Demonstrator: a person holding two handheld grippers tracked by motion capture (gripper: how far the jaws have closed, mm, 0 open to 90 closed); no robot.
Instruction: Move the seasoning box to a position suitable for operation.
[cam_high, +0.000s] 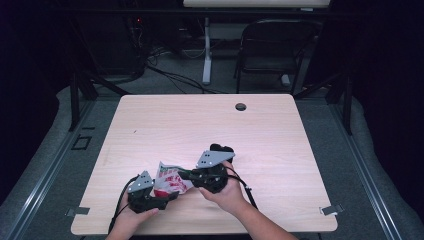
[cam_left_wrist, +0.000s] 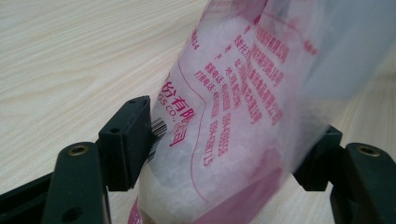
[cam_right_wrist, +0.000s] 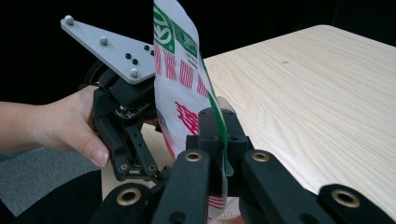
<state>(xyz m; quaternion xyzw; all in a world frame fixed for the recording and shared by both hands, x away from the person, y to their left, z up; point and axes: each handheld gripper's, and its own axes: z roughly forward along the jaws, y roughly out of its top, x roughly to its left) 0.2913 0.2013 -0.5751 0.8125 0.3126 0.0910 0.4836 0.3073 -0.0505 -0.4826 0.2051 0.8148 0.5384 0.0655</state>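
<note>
The right gripper (cam_right_wrist: 215, 140) is clamping the edge of the plastic bag (cam_high: 169, 180), its two black jaws pressed together on the green-trimmed film, and we are seeing the bag standing upright between the two grippers near the front edge of the wooden table (cam_high: 200, 120). The left gripper (cam_left_wrist: 233, 144) is standing with its jaws spread wide on either side of the bag's lower, printed part: the left pad (cam_left_wrist: 128, 140) is sitting right at the barcode, while we cannot tell whether the right pad behind the film is touching it.
</note>
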